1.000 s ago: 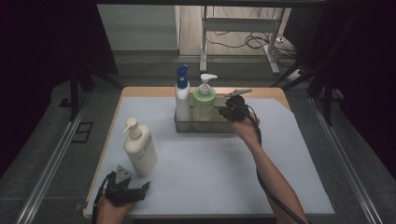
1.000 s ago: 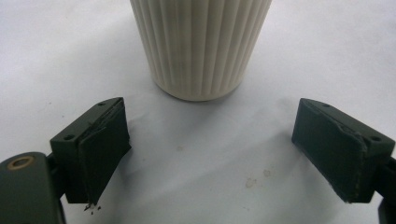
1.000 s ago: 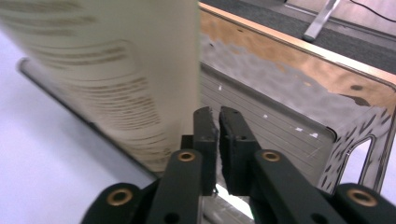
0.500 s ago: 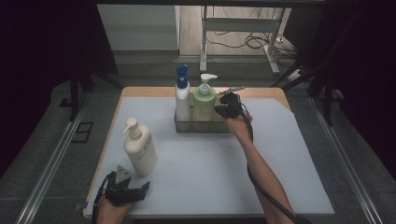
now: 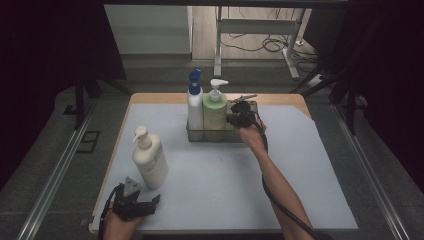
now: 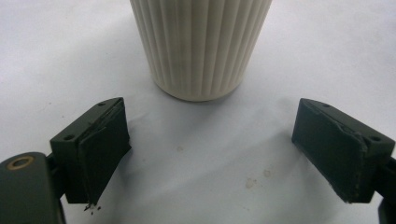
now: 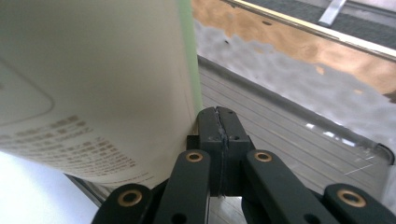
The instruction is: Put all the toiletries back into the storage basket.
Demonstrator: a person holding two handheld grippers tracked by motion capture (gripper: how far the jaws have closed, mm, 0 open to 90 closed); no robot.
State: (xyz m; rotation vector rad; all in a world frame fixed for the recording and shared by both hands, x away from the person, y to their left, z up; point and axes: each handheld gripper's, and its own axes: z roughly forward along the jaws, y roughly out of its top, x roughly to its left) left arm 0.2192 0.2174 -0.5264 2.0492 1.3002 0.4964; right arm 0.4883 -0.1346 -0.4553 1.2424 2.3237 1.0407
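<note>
Two bottles already stand in the tray (image 5: 196,136) at the far middle of the bench (image 5: 310,200), and one is left outside it, so I judge the job, if it is loading the tray, about two thirds done. Starting at the left, my left tongs (image 5: 150,202) rest low on the near edge of the bench with the jaws spread wide and nothing between them. Just ahead of them stands the cream bottle (image 5: 149,159), upright and ungripped, well apart from the tray. In the tray, the blue-capped bottle (image 5: 195,102) stands beside the green bottle (image 5: 215,107). My right tongs (image 5: 239,114) sit at the tray's right end, jaws pressed together and empty, close against the green bottle's side. The cream bottle is what remains to bring over.
</note>
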